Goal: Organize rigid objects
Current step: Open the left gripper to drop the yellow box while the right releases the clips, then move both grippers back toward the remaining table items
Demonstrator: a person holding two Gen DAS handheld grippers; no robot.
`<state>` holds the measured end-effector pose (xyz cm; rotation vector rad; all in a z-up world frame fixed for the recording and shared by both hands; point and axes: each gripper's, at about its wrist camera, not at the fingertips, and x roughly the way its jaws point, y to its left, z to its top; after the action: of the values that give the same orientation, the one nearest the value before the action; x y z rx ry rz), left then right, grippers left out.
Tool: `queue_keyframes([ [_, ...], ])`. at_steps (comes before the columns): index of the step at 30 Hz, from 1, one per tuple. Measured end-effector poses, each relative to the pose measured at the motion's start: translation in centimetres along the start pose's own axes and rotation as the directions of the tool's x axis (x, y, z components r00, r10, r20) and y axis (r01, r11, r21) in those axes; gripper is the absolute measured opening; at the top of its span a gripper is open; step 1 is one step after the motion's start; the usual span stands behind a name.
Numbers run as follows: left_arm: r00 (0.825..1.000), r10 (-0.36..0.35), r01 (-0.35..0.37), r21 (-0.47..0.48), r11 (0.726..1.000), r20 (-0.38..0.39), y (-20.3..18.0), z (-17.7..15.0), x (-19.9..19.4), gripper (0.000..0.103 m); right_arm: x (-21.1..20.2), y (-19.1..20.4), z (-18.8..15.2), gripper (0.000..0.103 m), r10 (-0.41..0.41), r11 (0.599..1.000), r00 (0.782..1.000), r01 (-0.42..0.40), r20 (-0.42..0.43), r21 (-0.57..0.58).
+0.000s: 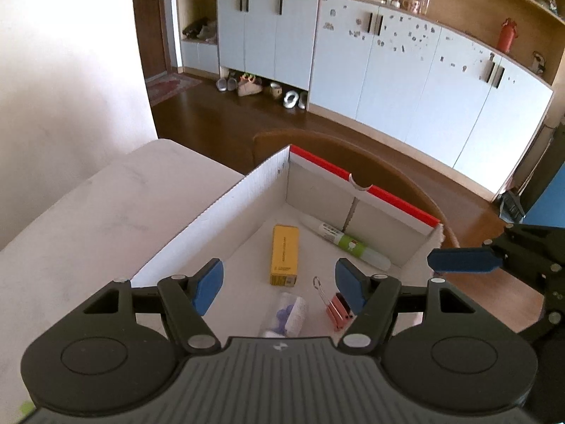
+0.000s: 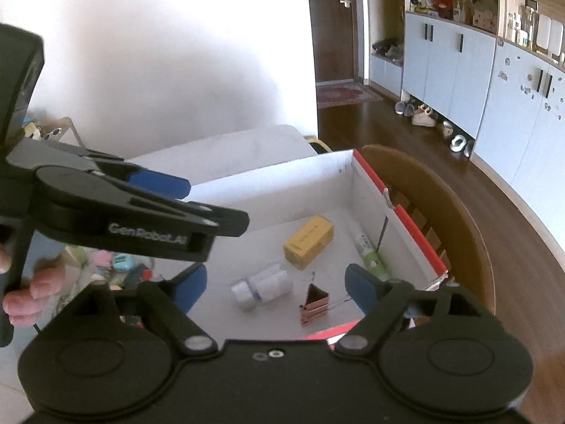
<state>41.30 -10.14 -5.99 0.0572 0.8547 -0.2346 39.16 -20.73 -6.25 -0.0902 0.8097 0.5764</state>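
box [image 1: 212, 208]: open white cardboard, red outer edge on far wall, notch in that rim; sits on tabletop, holds all four items
yellow pack [image 1: 284, 255]: small rectangular carton, lying flat mid-floor of box, long axis running away from left camera; print on top unreadable
glue stick [image 1: 348, 243]: white tube, green label, clear cap; lying flat along far wall, just beside yellow pack
binder clip [image 1: 337, 305]: pink, wire handles out, near front of box, apart from pack
clear tube [image 1: 286, 314]: small clear container, white label, blue bits inside; lying on its side, left of clip
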Motion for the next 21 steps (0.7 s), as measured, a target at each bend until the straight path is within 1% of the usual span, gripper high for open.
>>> queue_keyframes([
  [6,0.999,-0.001,0.001,-0.023,1.000,0.032,0.7,-1.5,-3.8,0.070,-2.6,2.3,-0.6,0.098,0.020,1.000,0.999,-0.019,0.040,-0.009],
  [7,0.999,0.003,-0.002,-0.025,1.000,0.038,0.9,-1.8,-4.6,0.074,-2.9,2.6,-0.6,0.099,0.027,1.000,0.999,-0.026,0.046,-0.008],
  [9,0.999,0.011,-0.009,-0.037,0.999,0.053,1.3,-2.4,-5.9,0.076,-3.5,3.3,-0.8,0.099,0.044,0.999,0.998,-0.043,0.055,-0.011],
  [14,0.997,0.022,-0.017,-0.074,0.997,0.073,2.8,-4.3,-9.2,0.077,-5.1,5.6,-1.3,0.102,0.093,0.996,0.993,-0.091,0.079,-0.020],
  [21,0.991,0.065,-0.050,-0.126,0.991,0.117,5.0,-7.4,-13.6,0.077,-6.1,8.9,-2.0,0.102,0.156,0.987,0.984,-0.152,0.082,-0.050],
])
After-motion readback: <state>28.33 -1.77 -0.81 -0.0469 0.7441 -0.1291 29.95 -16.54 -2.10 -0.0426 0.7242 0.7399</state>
